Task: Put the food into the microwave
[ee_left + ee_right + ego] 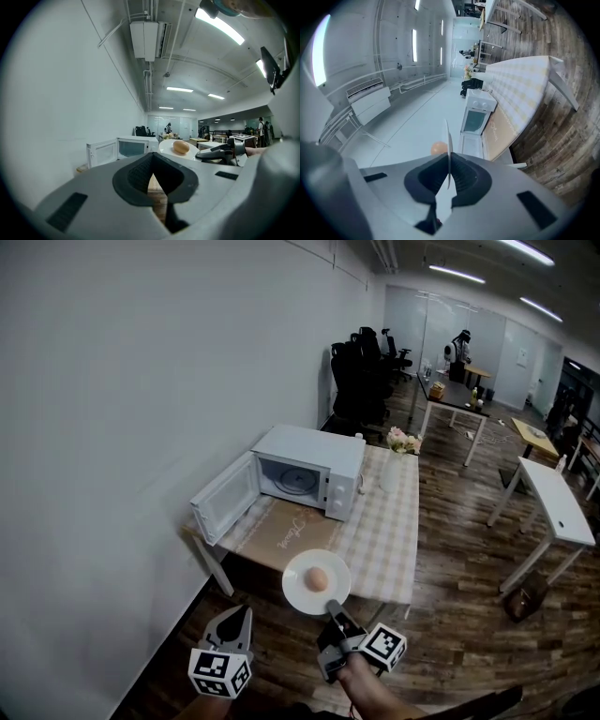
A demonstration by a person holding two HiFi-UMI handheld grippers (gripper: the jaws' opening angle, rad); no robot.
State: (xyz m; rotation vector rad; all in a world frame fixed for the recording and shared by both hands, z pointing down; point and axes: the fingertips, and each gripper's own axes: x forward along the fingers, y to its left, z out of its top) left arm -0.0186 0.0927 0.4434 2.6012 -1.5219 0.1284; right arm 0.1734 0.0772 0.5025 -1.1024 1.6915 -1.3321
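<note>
Head view: plate (302, 594) with food (318, 578) is clamped at its rim by the right gripper (336, 613), open microwave (305, 474) ahead of its jaws; left gripper (236, 617) is seen closed, empty.

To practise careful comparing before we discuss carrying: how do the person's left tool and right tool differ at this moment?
The right tool is clamped on the rim of the white plate carrying the food; the left tool is shut on nothing. The right tool is rolled onto its side, so its view shows the room sideways; the left tool sits upright. Both point toward the open microwave.
</note>
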